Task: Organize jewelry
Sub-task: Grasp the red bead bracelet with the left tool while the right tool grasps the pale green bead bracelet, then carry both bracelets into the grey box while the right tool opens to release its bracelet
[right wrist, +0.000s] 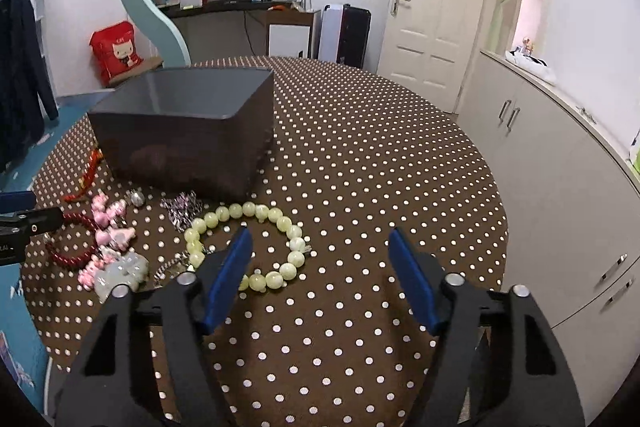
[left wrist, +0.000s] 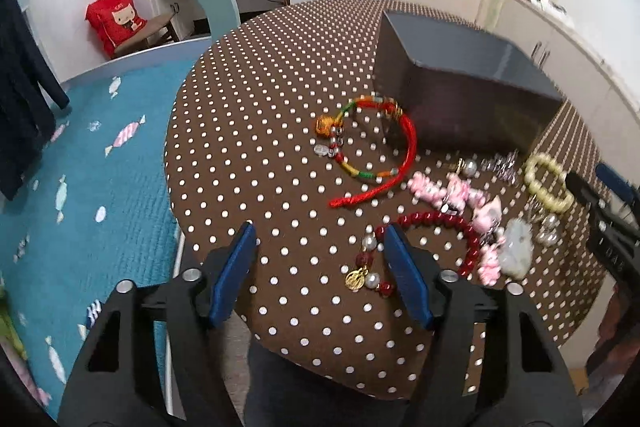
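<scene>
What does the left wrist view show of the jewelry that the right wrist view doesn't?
Left wrist only: the whole red and multicolour cord bracelet, and a gold charm on the red bead bracelet. Right wrist only: the grey box's open top, and the full ring of pale green beads. Both: the box, pink charms, red beads, polka-dot tablecloth. Both tools stand open, holding nothing.

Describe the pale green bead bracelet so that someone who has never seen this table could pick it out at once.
Start at the grey box on the dotted tablecloth. In front of it lies a cluster of jewelry; the pale green bracelet is the ring at the cluster's right end. It alone has large, round, milky yellow-green beads, unlike the dark red bead bracelet and pink charms to its left.
</scene>
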Demonstrator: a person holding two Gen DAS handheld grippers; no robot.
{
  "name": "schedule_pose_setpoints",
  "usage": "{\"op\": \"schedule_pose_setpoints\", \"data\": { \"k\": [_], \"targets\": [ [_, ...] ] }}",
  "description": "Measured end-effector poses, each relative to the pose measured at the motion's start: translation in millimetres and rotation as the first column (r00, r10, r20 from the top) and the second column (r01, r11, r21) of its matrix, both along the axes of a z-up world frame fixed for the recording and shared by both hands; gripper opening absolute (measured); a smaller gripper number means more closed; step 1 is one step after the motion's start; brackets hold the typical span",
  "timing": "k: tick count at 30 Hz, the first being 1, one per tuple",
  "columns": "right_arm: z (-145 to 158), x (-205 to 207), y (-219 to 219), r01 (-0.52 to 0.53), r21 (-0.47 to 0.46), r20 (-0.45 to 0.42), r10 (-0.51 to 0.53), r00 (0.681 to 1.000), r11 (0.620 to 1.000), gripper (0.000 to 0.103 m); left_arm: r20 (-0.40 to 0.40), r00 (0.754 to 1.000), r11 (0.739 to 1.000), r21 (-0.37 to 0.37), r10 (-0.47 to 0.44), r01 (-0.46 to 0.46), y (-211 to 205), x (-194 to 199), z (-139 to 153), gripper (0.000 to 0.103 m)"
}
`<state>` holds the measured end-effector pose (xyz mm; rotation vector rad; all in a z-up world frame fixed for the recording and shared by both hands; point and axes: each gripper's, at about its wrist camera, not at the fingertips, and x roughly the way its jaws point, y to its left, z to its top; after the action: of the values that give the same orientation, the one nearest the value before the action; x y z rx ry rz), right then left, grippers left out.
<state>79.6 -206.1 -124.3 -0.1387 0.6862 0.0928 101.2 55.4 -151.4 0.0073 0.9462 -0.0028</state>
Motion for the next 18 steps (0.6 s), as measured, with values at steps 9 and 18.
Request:
{"op": "schedule_pose_setpoints", "data": {
  "k": [9,18],
  "targets": [
    [-13.7,3.3,1.2,-0.055,0.038,-0.035,0.057,0.998,0.998,0.014,0.015,0.999,0.999,0.024,-0.049,0.048,-9.4,-6.1,-0.9,0.009],
    [-12.0,-3.1,-0.9,-0.096,0.047,-0.017,0.097,0.995,0.994,0.009,0.018,1.000,0.992,-0.126,0.012,-0.010,14.0,-2.8,10.1,0.008]
  ]
}}
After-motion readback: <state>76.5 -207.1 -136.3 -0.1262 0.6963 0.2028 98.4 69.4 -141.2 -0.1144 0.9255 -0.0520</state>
